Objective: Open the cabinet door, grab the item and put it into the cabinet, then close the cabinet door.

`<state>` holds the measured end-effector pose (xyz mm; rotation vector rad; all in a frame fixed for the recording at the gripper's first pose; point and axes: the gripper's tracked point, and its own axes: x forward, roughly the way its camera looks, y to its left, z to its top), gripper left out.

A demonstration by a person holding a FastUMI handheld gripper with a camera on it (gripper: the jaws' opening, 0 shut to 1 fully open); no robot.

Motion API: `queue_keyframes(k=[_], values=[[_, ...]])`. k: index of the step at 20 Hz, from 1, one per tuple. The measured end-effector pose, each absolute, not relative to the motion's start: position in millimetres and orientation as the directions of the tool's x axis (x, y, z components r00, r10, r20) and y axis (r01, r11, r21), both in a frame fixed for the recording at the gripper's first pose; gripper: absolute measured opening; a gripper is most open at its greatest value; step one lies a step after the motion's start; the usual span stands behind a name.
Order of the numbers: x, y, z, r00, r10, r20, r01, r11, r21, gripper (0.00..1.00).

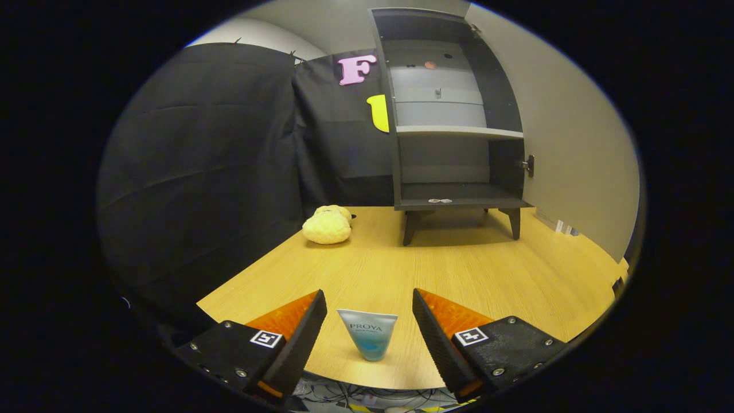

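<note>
— Nearest thing to the lens?
— Jaws (370,321), spread wide and released, gripping nothing. Between them stands a small pale tube (368,334) with a blue lower end, upright on its cap, near the close edge of the tabletop (504,269). Neither finger touches it; there is a gap on each side.

— And past the jaws?
— Bare wood-grain tabletop, then a dark cabinet (453,115) on short legs, well beyond the jaws and a little to their right. Its door (498,92) is swung open to the right side, a knob (528,165) showing at the door's edge. Inside, a pale shelf (459,131) divides an upper compartment from a lower one. Something small and glinting lies on the cabinet floor; I cannot tell what.

— Anything else out there?
— A yellow plush lump (327,225), beyond the jaws and left of the cabinet, resting on the tabletop against the black cloth wall (200,172). Cables (355,396) hang below the close tabletop edge, under the jaws.
</note>
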<state>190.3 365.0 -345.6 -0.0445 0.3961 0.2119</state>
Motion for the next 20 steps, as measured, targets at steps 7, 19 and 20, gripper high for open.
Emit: queue_keyframes(k=[7,19,20], values=[[184.7,361.2,-397.6,0.843,0.169,-0.511,-0.200,0.980,-0.007,0.93],[186.3,348.8,-396.4,0.802,0.181,-0.569,-0.256,0.965,-0.053,0.50],[188.4,345.0,-390.9,0.803,0.179,-0.569,-0.256,0.965,-0.058,0.50]])
